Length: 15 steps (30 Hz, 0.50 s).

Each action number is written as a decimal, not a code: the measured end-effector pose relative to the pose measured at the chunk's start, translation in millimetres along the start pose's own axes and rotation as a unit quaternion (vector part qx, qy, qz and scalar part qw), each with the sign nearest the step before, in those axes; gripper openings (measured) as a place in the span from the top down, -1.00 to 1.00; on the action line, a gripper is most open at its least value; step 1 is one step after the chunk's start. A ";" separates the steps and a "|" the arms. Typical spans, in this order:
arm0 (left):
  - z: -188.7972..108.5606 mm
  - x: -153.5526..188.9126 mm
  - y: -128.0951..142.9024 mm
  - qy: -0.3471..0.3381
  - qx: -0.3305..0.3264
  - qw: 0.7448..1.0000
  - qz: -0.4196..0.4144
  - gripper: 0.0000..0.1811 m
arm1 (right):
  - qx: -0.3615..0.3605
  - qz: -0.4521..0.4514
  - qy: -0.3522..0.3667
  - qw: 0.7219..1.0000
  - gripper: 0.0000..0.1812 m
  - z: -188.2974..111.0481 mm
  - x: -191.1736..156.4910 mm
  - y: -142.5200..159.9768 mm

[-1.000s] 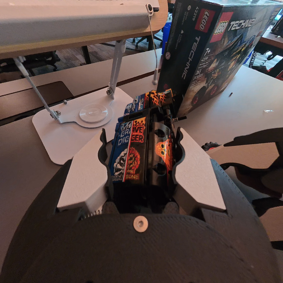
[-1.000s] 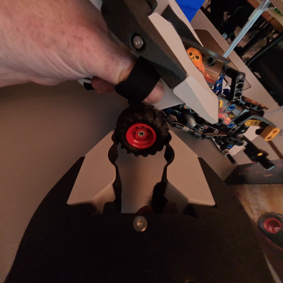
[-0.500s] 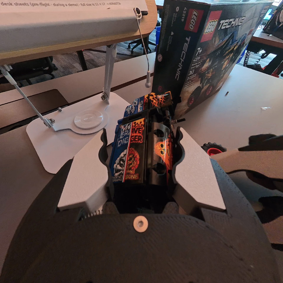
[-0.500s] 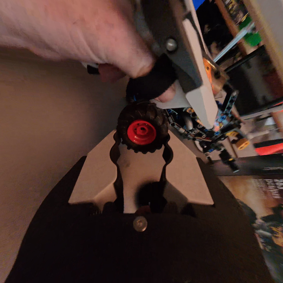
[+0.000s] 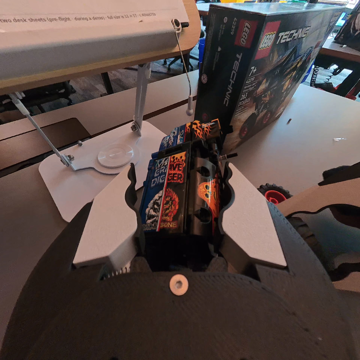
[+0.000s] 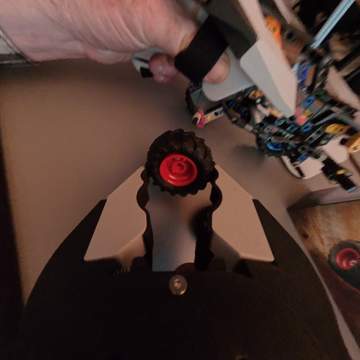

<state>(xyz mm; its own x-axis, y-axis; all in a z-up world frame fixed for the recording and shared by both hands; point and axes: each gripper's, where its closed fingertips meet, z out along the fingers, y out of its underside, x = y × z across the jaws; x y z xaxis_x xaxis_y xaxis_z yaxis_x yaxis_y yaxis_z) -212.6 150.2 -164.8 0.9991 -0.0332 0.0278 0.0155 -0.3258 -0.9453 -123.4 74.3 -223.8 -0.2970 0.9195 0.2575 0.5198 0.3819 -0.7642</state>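
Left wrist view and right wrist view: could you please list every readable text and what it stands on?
I don't quote writing; these bear it.
Dark toy box: logos, numbers, print on two faces.
Toy truck in the left gripper: lettered blue and orange stickers.
White sheet on the stand: one printed line.
Wheel in the right gripper: none.

We note print, not copied, on 3 items: dark box [image 5: 253, 68] w/ logos & nos.; toy truck [image 5: 175, 194] stickers; white sheet [image 5: 78, 19].
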 end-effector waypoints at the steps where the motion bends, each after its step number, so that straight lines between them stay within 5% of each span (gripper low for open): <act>1: -0.9 -0.2 -0.1 0.001 0.000 1.000 -0.001 0.03 | -0.016 0.006 -0.025 1.000 0.32 0.0 -5.1 8.3; 6: -2.4 2.3 1.2 0.017 -0.006 1.000 -0.007 0.02 | -0.044 0.008 -0.079 0.996 0.03 -5.5 -17.4 24.6; 9: -5.2 3.7 2.7 0.032 -0.012 0.999 -0.011 0.02 | -0.009 0.035 -0.081 0.996 0.12 -13.7 -7.1 14.1; 15: -18.2 -3.6 5.6 0.064 -0.017 0.997 -0.046 0.03 | 0.041 0.068 0.048 0.996 0.13 -35.0 61.9 -3.7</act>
<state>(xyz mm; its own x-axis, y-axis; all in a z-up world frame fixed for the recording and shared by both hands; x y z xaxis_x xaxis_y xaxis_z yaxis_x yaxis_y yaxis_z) -216.8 131.3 -164.3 0.9802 -0.1209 0.1571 0.1032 -0.3656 -0.9250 -115.7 133.0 -184.3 -0.1485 0.9681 0.2017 0.4815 0.2490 -0.8403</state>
